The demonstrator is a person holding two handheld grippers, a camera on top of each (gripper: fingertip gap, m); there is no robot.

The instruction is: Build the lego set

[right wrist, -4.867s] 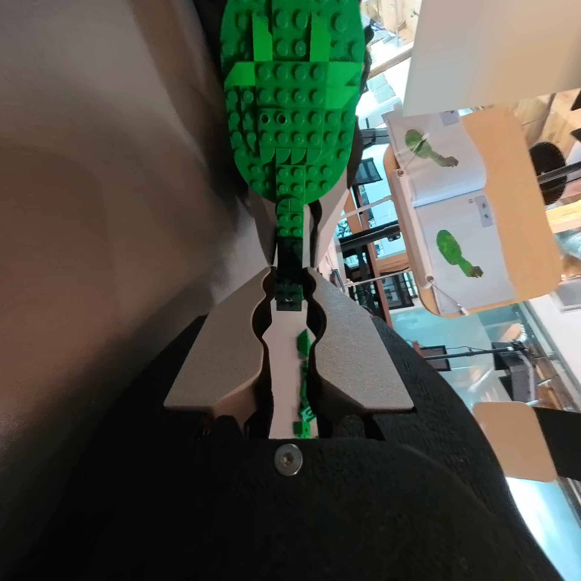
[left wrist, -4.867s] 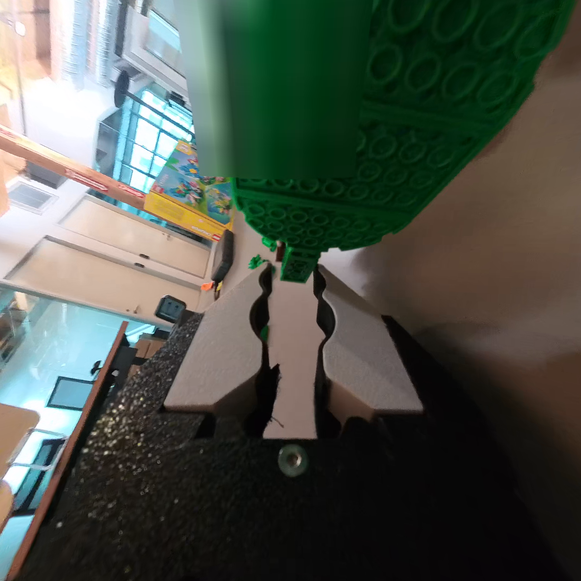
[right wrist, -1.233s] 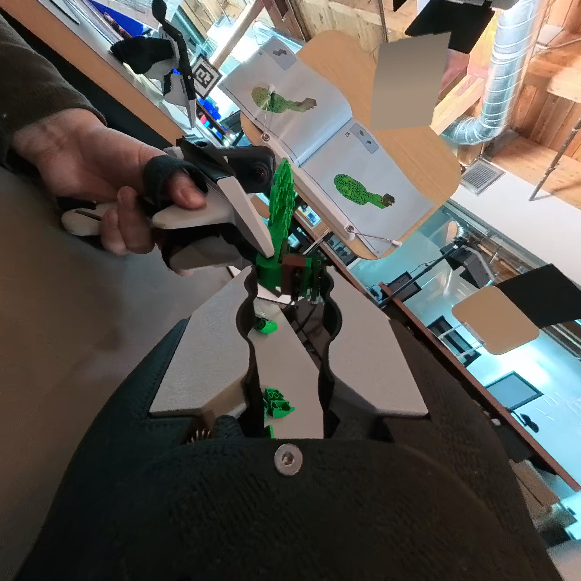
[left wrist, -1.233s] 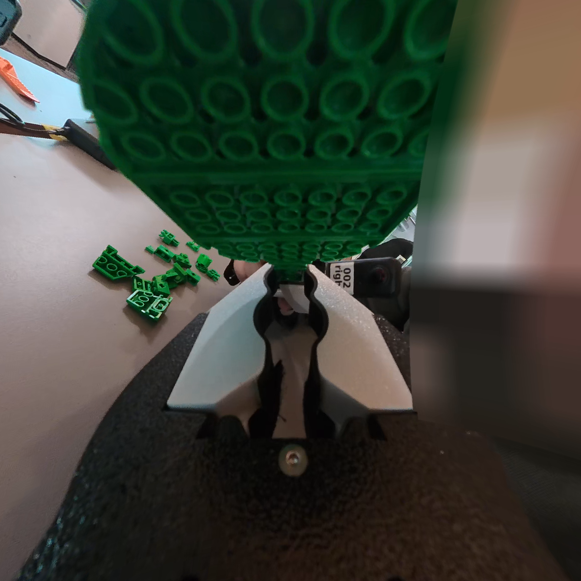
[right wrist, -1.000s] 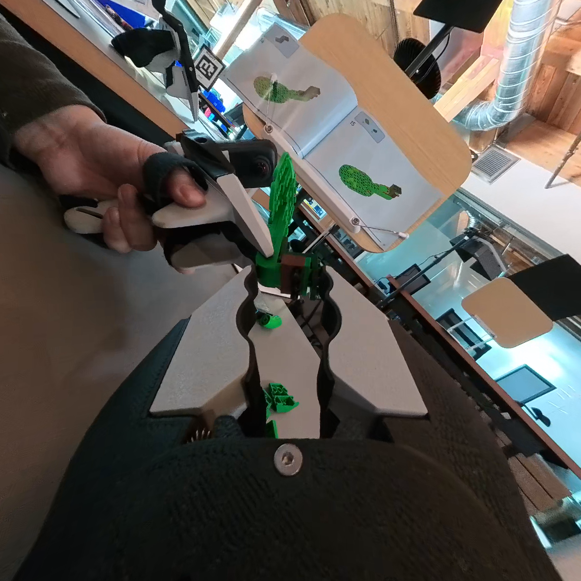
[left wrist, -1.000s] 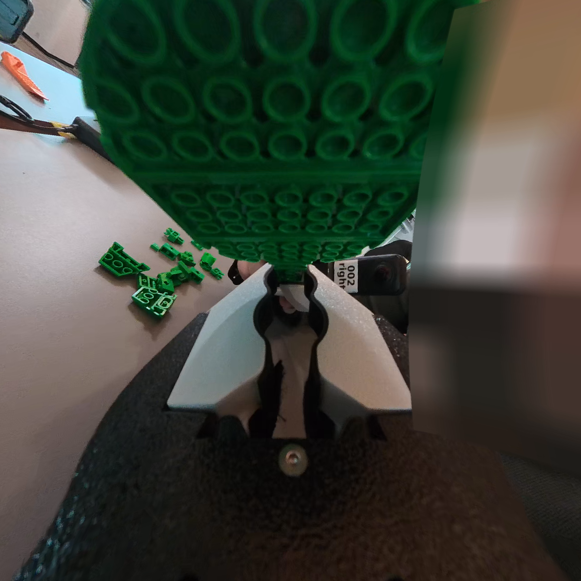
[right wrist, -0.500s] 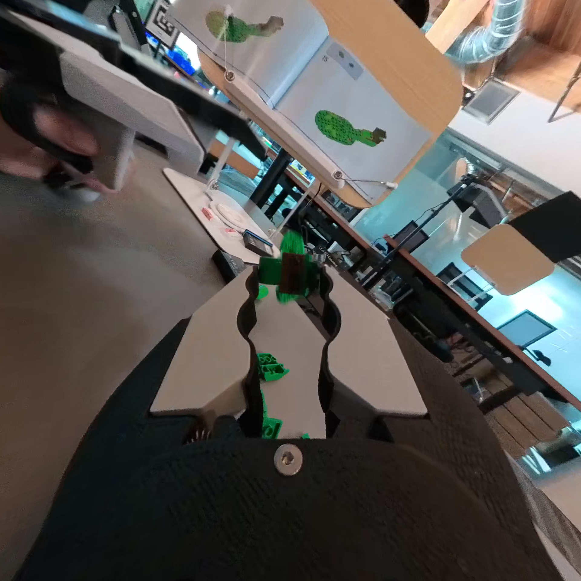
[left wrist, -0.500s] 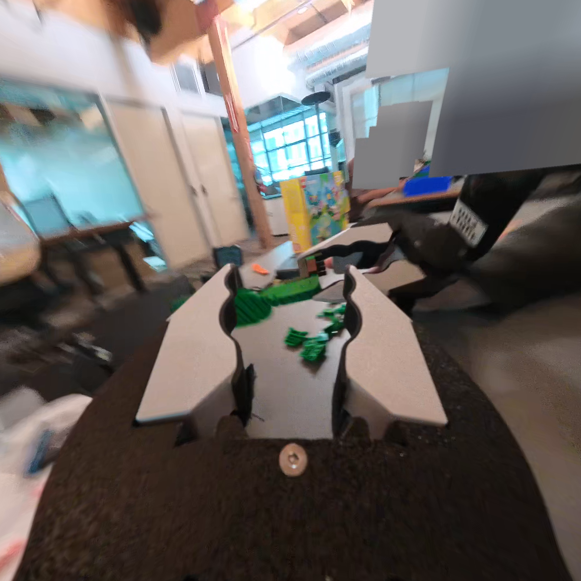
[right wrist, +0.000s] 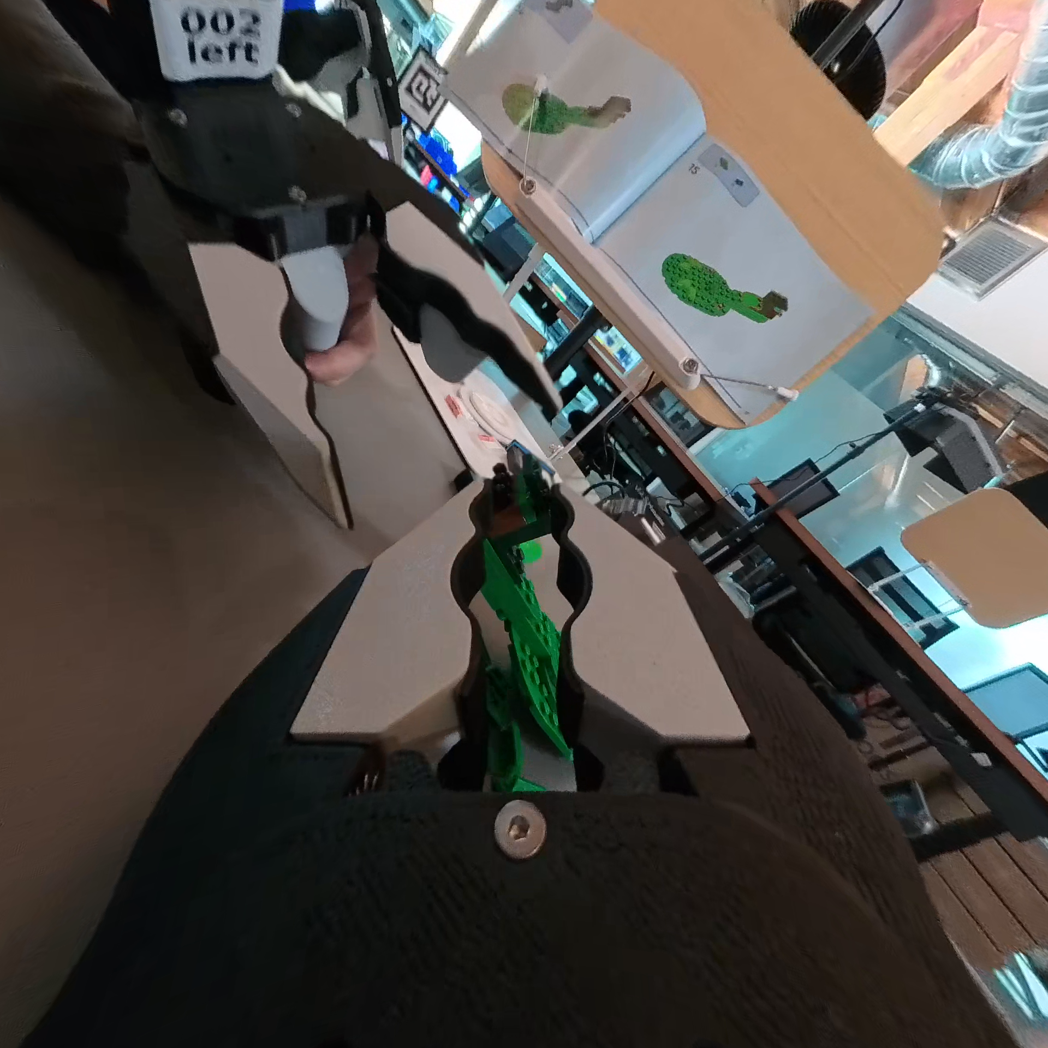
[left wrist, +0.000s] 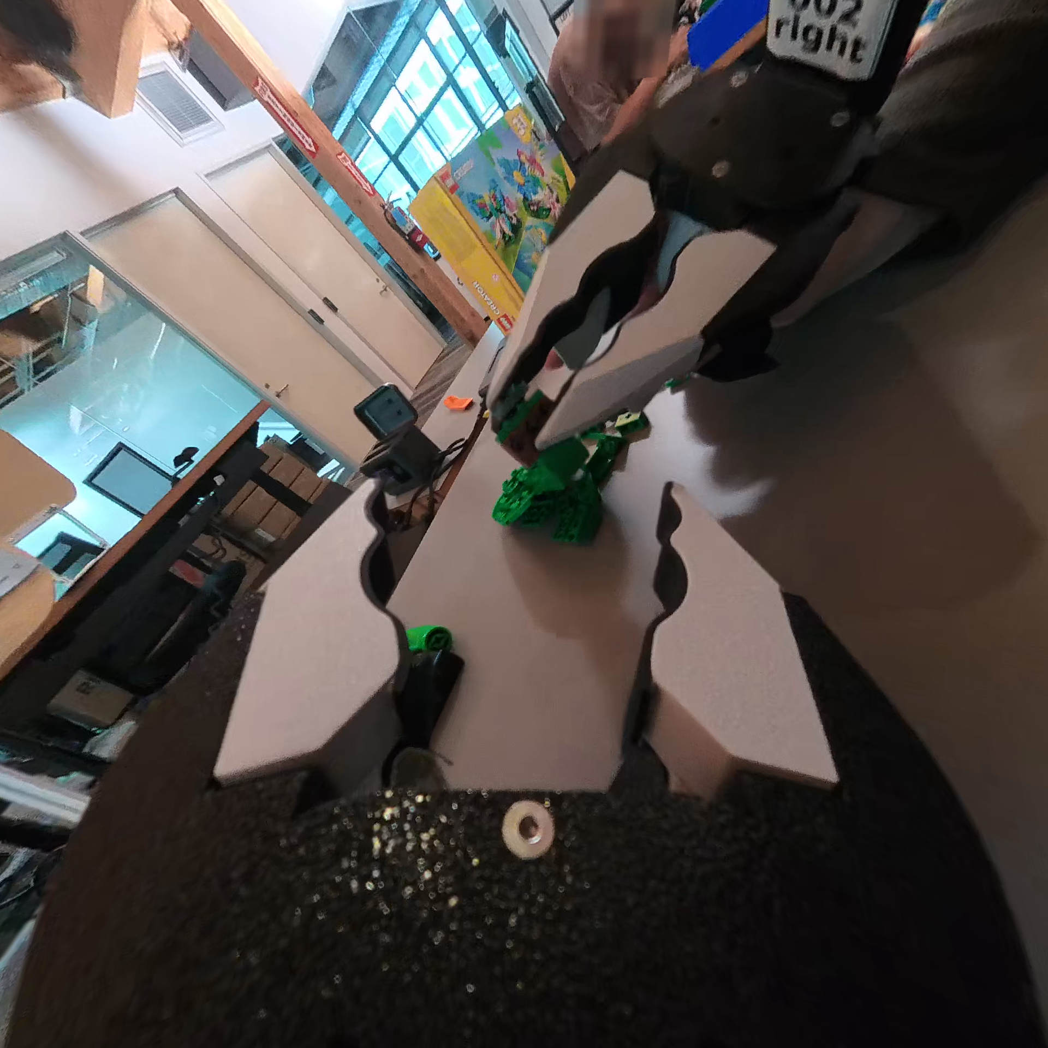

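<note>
My right gripper point(right wrist: 513, 505) is shut on the brown and green stem end of the green lego leaf build point(right wrist: 527, 629). The leaf plate runs back between its fingers toward the camera. In the left wrist view the right gripper point(left wrist: 524, 434) holds that build point(left wrist: 561, 459) low over a pile of loose green pieces point(left wrist: 544, 510) on the table. My left gripper point(left wrist: 522, 493) is open and empty, a short way in front of the pile. A small round green piece point(left wrist: 428, 638) lies by its left finger. One left finger point(right wrist: 261, 340) shows in the right wrist view.
An instruction booklet point(right wrist: 709, 238) stands open on a wooden stand behind the table. A yellow lego box point(left wrist: 493, 215), a small black camera device point(left wrist: 391, 436) and an orange piece point(left wrist: 458, 402) are at the table's far end. The table edge point(left wrist: 453, 453) runs along the left. My two grippers' fingertips are within a few centimetres of each other.
My left gripper let go of the green leaf plate, opened and swung away to face the table. My right gripper kept the stem end, turned the build and lowered it toward the loose pieces.
</note>
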